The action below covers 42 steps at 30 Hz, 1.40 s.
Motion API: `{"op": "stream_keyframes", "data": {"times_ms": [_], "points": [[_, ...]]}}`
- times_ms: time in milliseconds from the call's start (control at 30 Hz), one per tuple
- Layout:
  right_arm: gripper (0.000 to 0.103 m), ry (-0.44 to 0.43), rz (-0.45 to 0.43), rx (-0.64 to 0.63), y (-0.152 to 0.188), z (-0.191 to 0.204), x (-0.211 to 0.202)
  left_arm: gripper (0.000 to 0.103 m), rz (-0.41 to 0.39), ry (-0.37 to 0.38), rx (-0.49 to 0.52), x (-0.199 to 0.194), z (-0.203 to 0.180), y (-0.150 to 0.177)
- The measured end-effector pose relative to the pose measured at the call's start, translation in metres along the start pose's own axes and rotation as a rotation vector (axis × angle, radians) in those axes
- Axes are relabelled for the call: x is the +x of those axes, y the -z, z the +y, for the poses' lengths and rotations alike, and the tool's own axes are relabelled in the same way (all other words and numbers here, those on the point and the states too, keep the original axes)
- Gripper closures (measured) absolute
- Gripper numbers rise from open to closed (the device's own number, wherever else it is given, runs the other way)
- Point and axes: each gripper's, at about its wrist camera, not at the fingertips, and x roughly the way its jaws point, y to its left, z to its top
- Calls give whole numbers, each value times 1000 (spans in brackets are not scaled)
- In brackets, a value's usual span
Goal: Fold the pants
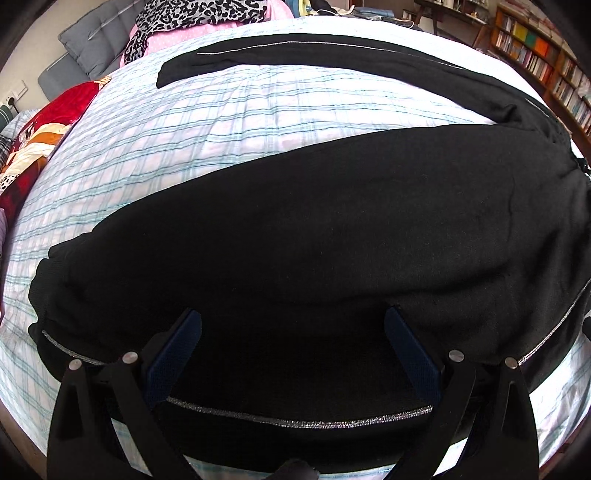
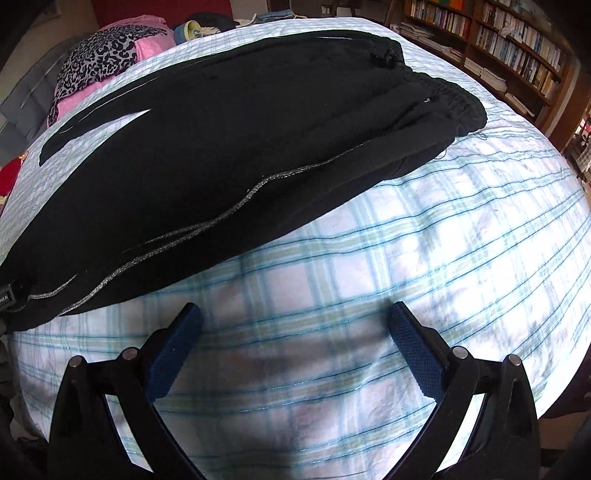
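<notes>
Black pants with a silver side stripe lie spread on a plaid bedsheet. One leg runs across the near side, the other leg stretches along the far side. My left gripper is open, its blue pads over the near leg by the stripe. In the right wrist view the pants lie to the upper left, waistband at the far right. My right gripper is open and empty over bare sheet, just short of the pants' edge.
Piled clothes lie at the head of the bed: a leopard-print piece on pink fabric and a red and orange blanket. A grey headboard stands behind. Bookshelves line the right wall. A small fan sits far back.
</notes>
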Motion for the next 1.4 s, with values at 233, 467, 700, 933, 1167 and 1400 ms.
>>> {"op": "stream_keyframes", "data": {"times_ms": [233, 467, 700, 933, 1167, 1400], "points": [[2, -13, -63, 129, -39, -49, -23, 5, 3, 32, 2, 7, 5, -3], [2, 62, -122, 317, -101, -119, -11, 5, -44, -23, 12, 1, 7, -15], [25, 61, -102, 452, -140, -172, 21, 5, -20, -51, -2, 13, 15, -26], [65, 31, -105, 429, -152, -177, 30, 5, -21, -64, 17, 17, 12, -24], [88, 86, -158, 451, -134, -178, 1, 5, -22, -63, 42, 6, 10, -20], [88, 138, -110, 449, -119, -181, 18, 5, -45, -37, 30, 12, 26, 2]]}}
